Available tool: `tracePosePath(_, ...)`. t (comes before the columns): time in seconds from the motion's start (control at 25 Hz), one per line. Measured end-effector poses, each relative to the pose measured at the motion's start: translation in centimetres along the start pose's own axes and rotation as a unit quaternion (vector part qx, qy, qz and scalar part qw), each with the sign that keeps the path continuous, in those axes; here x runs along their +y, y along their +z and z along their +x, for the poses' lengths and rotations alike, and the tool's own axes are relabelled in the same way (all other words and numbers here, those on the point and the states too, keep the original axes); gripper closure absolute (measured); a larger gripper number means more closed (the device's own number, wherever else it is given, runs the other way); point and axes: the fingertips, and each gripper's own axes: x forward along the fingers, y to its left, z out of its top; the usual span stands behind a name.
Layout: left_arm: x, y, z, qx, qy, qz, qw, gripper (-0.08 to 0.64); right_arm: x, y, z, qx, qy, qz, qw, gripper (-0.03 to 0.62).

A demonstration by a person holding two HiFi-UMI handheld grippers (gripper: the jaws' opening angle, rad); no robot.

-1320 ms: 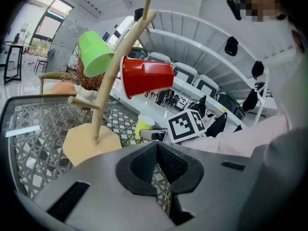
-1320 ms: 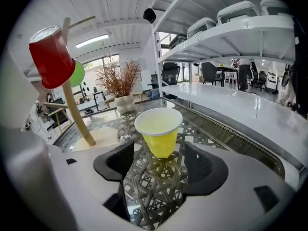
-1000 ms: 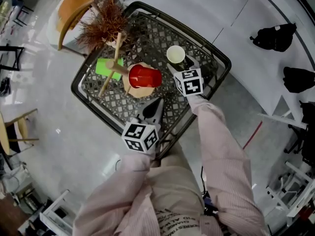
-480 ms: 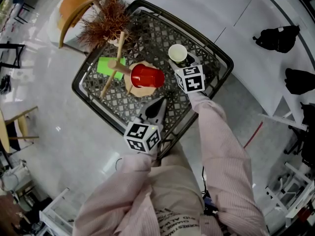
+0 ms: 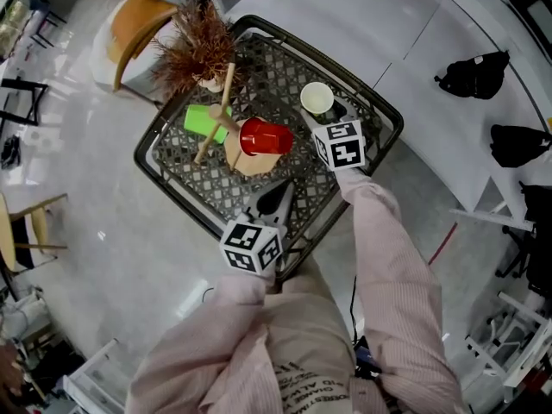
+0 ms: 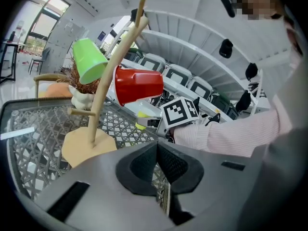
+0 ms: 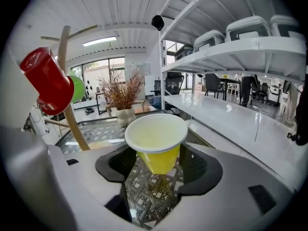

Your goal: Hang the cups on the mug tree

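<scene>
The wooden mug tree [image 5: 217,121] stands on its tan base [image 5: 250,159] mid-table. A red cup [image 5: 266,136] and a green cup [image 5: 207,121] hang on its pegs. In the left gripper view both show, the red cup [image 6: 138,84] and the green cup [image 6: 89,60]. My right gripper [image 5: 321,113] is shut on a yellow cup [image 7: 156,141], upright and held clear of the tabletop to the right of the tree; its jaws have just been closing on that cup. My left gripper [image 6: 156,146] is shut and empty, near the table's front edge [image 5: 278,193].
The black metal lattice table [image 5: 349,80] has a raised rim. A dried plant in a white vase [image 5: 198,46] stands at its far left corner, with an orange chair [image 5: 138,22] beyond. White shelving [image 7: 226,47] runs along the right.
My right gripper has risen a little with the yellow cup between its jaws. The left gripper has stayed where it was.
</scene>
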Motion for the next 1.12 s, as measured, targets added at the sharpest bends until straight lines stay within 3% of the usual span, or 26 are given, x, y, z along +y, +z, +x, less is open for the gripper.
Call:
tracePosePath(0.32, -0.5, 3.1, -1.6, -0.033, 0.006, 0.009, 0.9994, 0.561, 0.2, 5.9, -2.4, -0.035, 0.005, -0.048, 0.998, 0.315)
tracePosePath(0.68, -0.1, 6.0, -3.5, -0.068, 0.02, 0.013, 0.9974, 0.561, 2.6, 13.1, -3.8, -0.066, 0.031, -0.153, 0.986, 0.316)
tracePosePath(0.96, 0.3, 7.8, -4.8, -0.088, 0.032, 0.012, 0.9956, 0.561, 5.1, 16.6, -4.6, -0.075, 0.049, -0.234, 0.968, 0.314)
tracePosePath(1.12, 0.8, 8.9, -5.5, -0.099, 0.038, 0.017, 0.9942, 0.561, 6.8, 18.7, -5.2, -0.083, 0.056, -0.303, 0.948, 0.314)
